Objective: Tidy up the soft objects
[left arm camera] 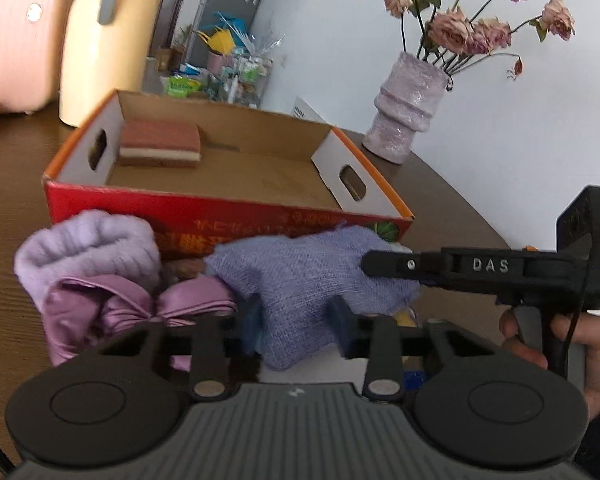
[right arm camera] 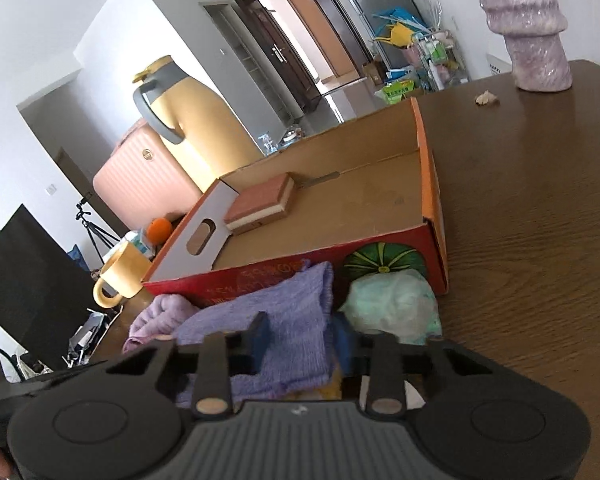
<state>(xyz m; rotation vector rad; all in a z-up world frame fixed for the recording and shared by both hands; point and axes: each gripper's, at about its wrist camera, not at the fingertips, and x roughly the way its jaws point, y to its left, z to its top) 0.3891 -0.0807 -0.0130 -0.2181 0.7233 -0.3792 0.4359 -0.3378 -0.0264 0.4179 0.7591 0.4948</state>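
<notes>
A purple knitted cloth [left arm camera: 300, 280] lies in front of the open cardboard box [left arm camera: 228, 208]. My left gripper [left arm camera: 296, 328] has its blue fingers on both sides of the cloth's near edge, closed onto it. My right gripper [right arm camera: 304, 340] also straddles the same cloth [right arm camera: 276, 320], and its black finger [left arm camera: 420, 268] presses on the cloth's right part in the left wrist view. A lilac fluffy sock [left arm camera: 88, 248] and a satin bow [left arm camera: 140, 312] lie to the left. A layered sponge [left arm camera: 160, 144] sits in the box.
A pale green soft bundle [right arm camera: 392, 304] lies by the box's right corner. A lilac vase [left arm camera: 404, 108] with dried roses stands at the back right. A yellow jug [left arm camera: 104, 40], a pink case [left arm camera: 16, 40] and a yellow mug [right arm camera: 120, 280] stand to the left.
</notes>
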